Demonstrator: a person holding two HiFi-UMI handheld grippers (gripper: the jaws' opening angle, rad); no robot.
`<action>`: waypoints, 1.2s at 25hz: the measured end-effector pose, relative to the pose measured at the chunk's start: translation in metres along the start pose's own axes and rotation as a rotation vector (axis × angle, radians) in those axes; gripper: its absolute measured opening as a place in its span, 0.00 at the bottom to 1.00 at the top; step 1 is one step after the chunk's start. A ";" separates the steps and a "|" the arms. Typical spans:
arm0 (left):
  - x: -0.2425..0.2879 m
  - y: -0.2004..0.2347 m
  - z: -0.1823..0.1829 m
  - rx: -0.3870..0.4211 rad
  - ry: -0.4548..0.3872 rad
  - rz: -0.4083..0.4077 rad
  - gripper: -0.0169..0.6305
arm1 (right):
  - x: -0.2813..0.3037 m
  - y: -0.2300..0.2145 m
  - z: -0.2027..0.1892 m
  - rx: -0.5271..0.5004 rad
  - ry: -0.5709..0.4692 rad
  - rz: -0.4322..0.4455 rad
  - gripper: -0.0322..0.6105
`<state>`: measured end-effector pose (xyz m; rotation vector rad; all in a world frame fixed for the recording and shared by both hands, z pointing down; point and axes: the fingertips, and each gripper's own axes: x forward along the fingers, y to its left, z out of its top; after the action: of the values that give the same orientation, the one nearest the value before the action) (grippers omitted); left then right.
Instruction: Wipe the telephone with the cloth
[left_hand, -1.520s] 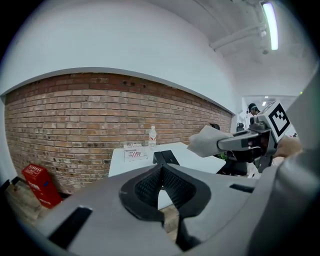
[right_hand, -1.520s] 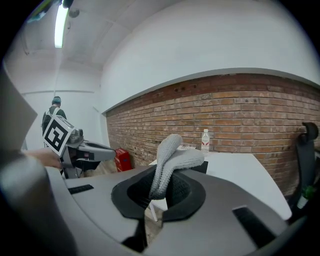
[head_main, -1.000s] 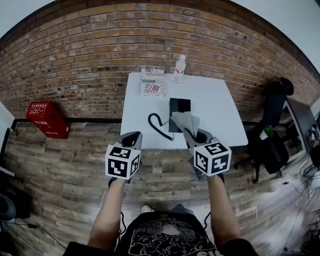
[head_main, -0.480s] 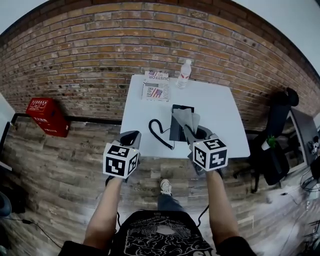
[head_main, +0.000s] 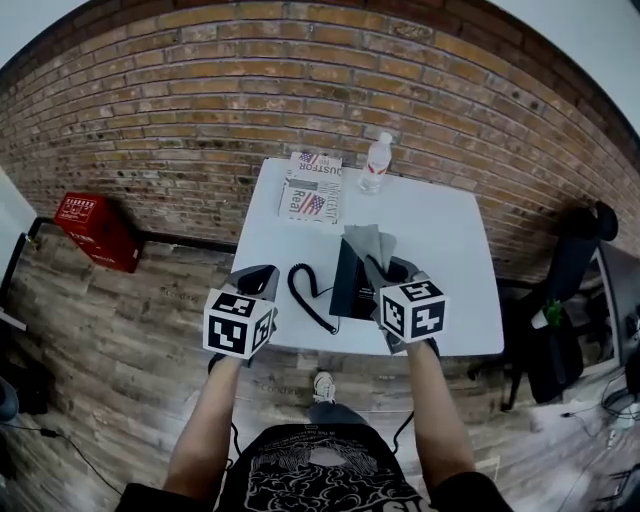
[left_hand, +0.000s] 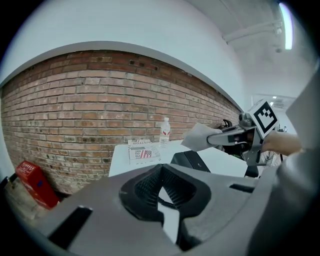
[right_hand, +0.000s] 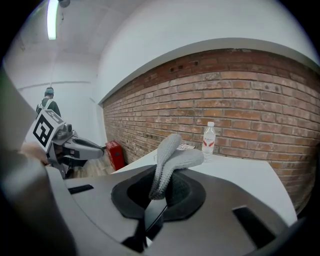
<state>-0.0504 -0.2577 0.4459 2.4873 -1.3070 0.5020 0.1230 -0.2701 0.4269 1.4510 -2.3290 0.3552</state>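
Note:
A black telephone (head_main: 348, 278) lies on the white table (head_main: 445, 250), its coiled cord (head_main: 305, 295) trailing off to the left. My right gripper (head_main: 380, 268) is shut on a grey cloth (head_main: 366, 243), which hangs just above the telephone's near right part. In the right gripper view the cloth (right_hand: 172, 155) sticks up from between the jaws of the right gripper (right_hand: 160, 186). My left gripper (head_main: 262, 276) is shut on nothing, at the table's front edge left of the cord. The left gripper view shows the left gripper (left_hand: 161, 176) with the telephone (left_hand: 192, 160) and cloth (left_hand: 200, 137) beyond it.
A stack of magazines (head_main: 312, 186) and a water bottle (head_main: 376, 163) stand at the table's back, against the brick wall. A red crate (head_main: 92, 228) sits on the wooden floor at the left. A black office chair (head_main: 575, 255) stands to the right.
The person has walked up to the table. Both grippers now reach its front edge, and the cloth has come over the telephone. Neither gripper's jaws have changed.

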 end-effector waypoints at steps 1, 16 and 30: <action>0.007 0.001 0.002 -0.002 0.003 0.003 0.04 | 0.007 -0.007 0.000 0.001 0.007 0.003 0.07; 0.064 0.018 0.002 -0.023 0.068 0.030 0.04 | 0.084 -0.051 -0.017 -0.023 0.106 0.051 0.07; 0.061 0.013 -0.008 -0.032 0.073 0.011 0.04 | 0.094 -0.031 -0.050 -0.005 0.186 0.097 0.07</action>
<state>-0.0300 -0.3061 0.4800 2.4137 -1.2915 0.5640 0.1218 -0.3394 0.5139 1.2481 -2.2530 0.4891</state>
